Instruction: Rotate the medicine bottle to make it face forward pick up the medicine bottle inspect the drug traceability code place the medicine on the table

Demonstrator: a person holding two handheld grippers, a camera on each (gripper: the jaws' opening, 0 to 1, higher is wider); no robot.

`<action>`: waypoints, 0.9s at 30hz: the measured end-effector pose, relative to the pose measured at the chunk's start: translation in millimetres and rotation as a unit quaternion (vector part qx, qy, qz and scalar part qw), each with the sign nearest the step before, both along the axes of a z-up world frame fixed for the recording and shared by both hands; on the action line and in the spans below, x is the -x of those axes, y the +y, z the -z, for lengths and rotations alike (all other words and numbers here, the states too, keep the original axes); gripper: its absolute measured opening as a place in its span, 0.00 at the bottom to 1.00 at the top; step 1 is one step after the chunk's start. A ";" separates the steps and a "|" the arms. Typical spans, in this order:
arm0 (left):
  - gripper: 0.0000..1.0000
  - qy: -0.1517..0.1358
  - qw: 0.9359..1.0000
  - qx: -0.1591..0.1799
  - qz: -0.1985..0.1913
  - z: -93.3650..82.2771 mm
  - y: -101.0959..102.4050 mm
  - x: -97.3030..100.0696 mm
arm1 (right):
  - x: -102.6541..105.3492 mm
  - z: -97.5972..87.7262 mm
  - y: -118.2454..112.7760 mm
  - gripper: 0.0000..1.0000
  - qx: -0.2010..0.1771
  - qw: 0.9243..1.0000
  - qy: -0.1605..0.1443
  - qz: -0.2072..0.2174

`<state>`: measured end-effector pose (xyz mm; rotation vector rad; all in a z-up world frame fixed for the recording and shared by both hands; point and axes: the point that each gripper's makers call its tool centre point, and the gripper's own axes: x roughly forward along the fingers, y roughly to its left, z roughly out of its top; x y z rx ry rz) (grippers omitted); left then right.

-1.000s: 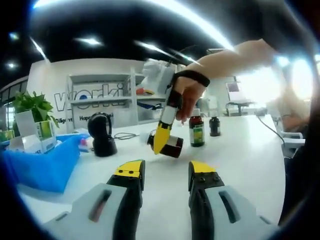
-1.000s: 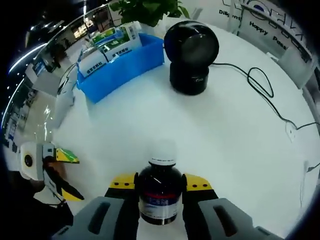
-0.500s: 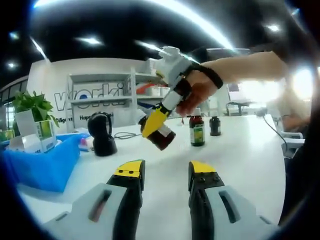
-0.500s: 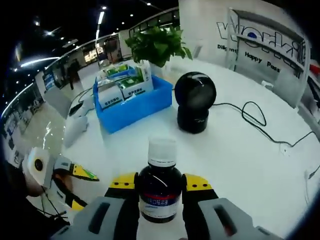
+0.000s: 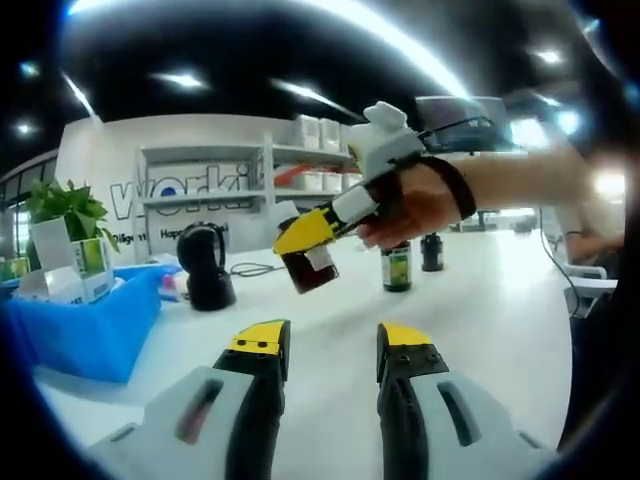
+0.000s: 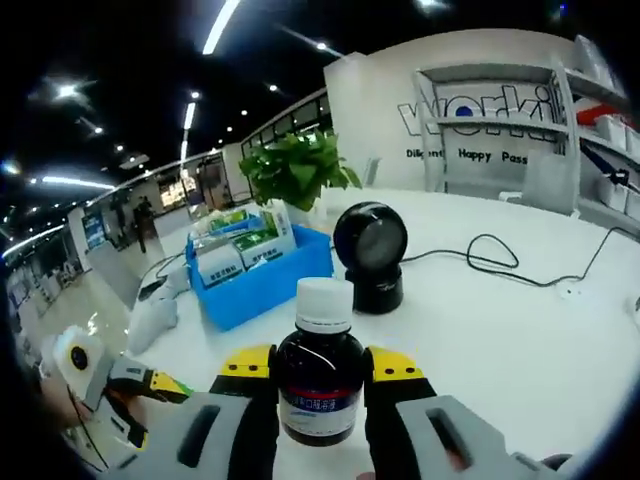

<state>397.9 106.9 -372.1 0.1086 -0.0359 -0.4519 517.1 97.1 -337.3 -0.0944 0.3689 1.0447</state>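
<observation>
Medicine bottle [image 6: 321, 385] upright in right claw [image 6: 322, 368], above white table [image 6: 500, 340].

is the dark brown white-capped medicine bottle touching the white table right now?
Apart. Left gripper view shows the dark brown white-capped medicine bottle held by the right gripper clear above the white table.

- Your white tabletop [image 5: 480, 300] carries a blue bin [image 5: 85, 325] of boxes.
- A black round device [image 6: 370, 250] with its cable [image 6: 500, 262] stands beside it.
- Two small bottles [image 5: 397, 268] stand farther off.
</observation>
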 end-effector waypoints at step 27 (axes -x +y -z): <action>0.26 0.002 1.000 -0.001 -0.001 -0.5 0.2 -0.6 | 3.3 30.2 -8.1 0.28 -0.032 0.988 -0.121 0.086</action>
